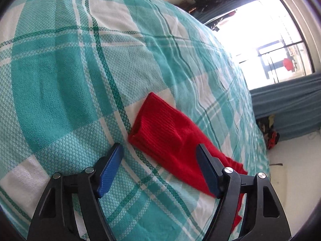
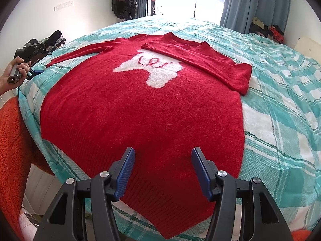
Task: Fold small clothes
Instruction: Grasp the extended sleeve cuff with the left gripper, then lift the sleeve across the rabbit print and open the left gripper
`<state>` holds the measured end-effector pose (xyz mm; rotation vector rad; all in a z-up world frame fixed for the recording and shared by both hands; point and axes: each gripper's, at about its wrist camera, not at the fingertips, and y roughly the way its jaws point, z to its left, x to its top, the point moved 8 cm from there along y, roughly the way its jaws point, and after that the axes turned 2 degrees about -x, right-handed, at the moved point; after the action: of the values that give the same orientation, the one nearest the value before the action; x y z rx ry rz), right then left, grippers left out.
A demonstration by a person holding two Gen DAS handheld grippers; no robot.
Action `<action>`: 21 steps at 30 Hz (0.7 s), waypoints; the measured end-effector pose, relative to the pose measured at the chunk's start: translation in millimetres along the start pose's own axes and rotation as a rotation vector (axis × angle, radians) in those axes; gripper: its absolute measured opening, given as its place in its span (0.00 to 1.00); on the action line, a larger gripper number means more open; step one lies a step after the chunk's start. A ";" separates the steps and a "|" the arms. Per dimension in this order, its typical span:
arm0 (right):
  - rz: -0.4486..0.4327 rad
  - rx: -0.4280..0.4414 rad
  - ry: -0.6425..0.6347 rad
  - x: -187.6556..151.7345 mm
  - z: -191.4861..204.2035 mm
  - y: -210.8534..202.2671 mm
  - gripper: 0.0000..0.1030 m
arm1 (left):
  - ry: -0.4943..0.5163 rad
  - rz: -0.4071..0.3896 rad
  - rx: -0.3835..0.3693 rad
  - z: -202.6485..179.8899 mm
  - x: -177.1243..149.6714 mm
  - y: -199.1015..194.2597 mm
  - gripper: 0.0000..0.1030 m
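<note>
Two views split the scene: my right claw [image 2: 162,170], spread wide and empty, saw the whole red sweater [image 2: 140,108] flat on the bed [image 2: 280,100], one sleeve [image 2: 200,60] folded across its white chest patch [image 2: 156,72]. My left claw [image 1: 160,166], equally wide and empty, saw only the outstretched sleeve's ribbed cuff [image 1: 160,128].

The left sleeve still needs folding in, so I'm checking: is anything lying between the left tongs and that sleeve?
Nothing visible. The left tongs stand open right at the sleeve, which lies flat on the bedspread with no other item on or beside it.
</note>
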<state>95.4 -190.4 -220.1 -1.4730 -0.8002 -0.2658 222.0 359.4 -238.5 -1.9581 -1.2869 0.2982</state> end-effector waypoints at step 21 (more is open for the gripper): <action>-0.043 0.057 0.106 4.3 -16.9 -4.5 0.57 | 0.514 0.018 -0.171 -301.8 -72.4 -17.2 0.02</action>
<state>101.0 -205.7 -212.2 -1.3782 -0.7489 -0.3479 346.2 160.2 -34.8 -2.0103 -0.9796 -0.3033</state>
